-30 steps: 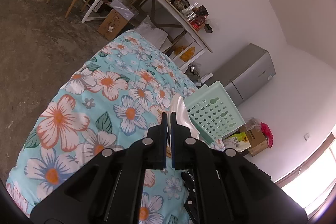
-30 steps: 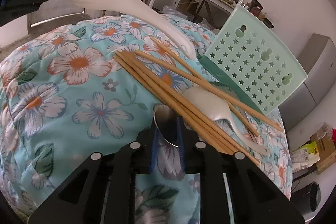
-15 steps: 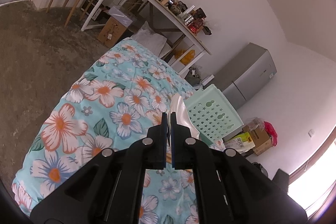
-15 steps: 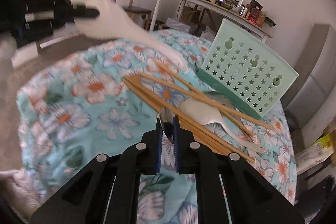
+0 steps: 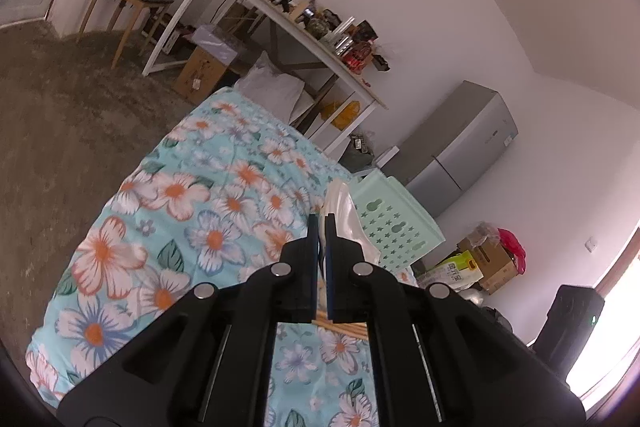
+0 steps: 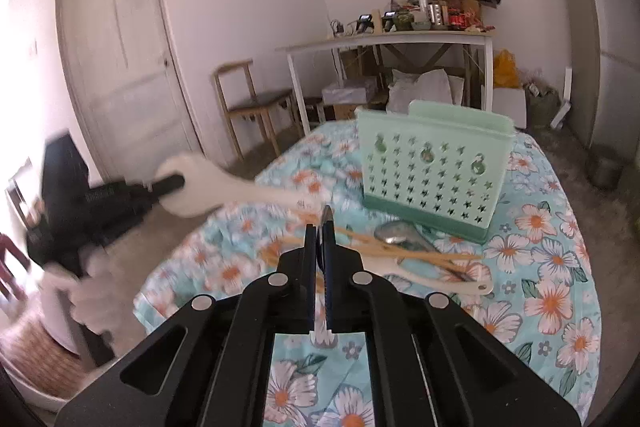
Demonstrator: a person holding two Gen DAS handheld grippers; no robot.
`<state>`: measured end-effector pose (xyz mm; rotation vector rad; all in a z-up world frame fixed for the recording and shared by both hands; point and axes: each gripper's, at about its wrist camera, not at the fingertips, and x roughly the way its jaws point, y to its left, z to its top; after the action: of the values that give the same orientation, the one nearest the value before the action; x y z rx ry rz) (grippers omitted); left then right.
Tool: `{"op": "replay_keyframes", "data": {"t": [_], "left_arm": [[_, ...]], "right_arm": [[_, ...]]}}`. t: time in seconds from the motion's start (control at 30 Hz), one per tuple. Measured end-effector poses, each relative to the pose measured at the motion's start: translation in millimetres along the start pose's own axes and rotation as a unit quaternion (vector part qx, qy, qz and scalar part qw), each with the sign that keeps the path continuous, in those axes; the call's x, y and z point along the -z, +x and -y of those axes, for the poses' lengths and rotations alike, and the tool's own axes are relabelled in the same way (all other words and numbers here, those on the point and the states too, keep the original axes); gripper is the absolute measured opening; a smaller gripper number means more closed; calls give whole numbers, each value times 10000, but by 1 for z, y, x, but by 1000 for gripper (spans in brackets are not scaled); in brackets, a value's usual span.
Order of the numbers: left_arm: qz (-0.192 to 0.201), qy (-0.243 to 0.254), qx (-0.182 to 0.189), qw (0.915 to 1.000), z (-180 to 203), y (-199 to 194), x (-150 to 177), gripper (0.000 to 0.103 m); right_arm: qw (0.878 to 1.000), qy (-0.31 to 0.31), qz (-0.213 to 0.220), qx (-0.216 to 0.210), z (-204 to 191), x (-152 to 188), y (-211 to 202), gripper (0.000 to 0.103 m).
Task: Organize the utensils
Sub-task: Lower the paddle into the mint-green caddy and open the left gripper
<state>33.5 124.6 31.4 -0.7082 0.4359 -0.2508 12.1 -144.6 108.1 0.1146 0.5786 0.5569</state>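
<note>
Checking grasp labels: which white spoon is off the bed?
The white spoon in the left gripper, up in the air; the other white spoon lies on the quilt among the chopsticks.

A light blue cloth (image 6: 552,267) printed with white, orange-centred flowers and green leaves fills the lower frame. At centre stands a mint-green holder (image 6: 432,167), star-punched, darker green at its base. Tan chopsticks (image 6: 400,251) cross below it. A white spatula (image 6: 224,187) shows at left.

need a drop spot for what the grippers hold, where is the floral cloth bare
Bare: the floral cloth right of the wooden chopsticks, and its left half, toward the chair. Crowded: in front of the green holder, where chopsticks, a metal spoon and a white spoon pile up.
</note>
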Motion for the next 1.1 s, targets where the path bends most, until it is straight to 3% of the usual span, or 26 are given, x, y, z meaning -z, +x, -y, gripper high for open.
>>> {"op": "replay_keyframes", "data": {"t": [0.2, 0.37, 0.53, 0.7, 0.83, 1.1], "left_arm": [[292, 321, 242, 9988, 27, -3, -22, 2], [455, 588, 421, 9963, 55, 3, -43, 2], [432, 1006, 395, 9932, 86, 27, -65, 2], [291, 1610, 32, 9865, 115, 64, -83, 2], [142, 2059, -390, 9777, 135, 97, -96, 2], [-559, 3158, -1160, 9401, 173, 160, -98, 2]], "right_arm": [[9979, 476, 262, -339, 32, -24, -18, 3], [9959, 526, 488, -552, 42, -44, -30, 3], [9928, 417, 864, -719, 50, -73, -45, 3], [9890, 324, 1166, -855, 60, -104, -54, 3], [9848, 251, 1410, -987, 72, -131, -55, 3], [9825, 157, 1634, -877, 100, -170, -33, 3]]}}
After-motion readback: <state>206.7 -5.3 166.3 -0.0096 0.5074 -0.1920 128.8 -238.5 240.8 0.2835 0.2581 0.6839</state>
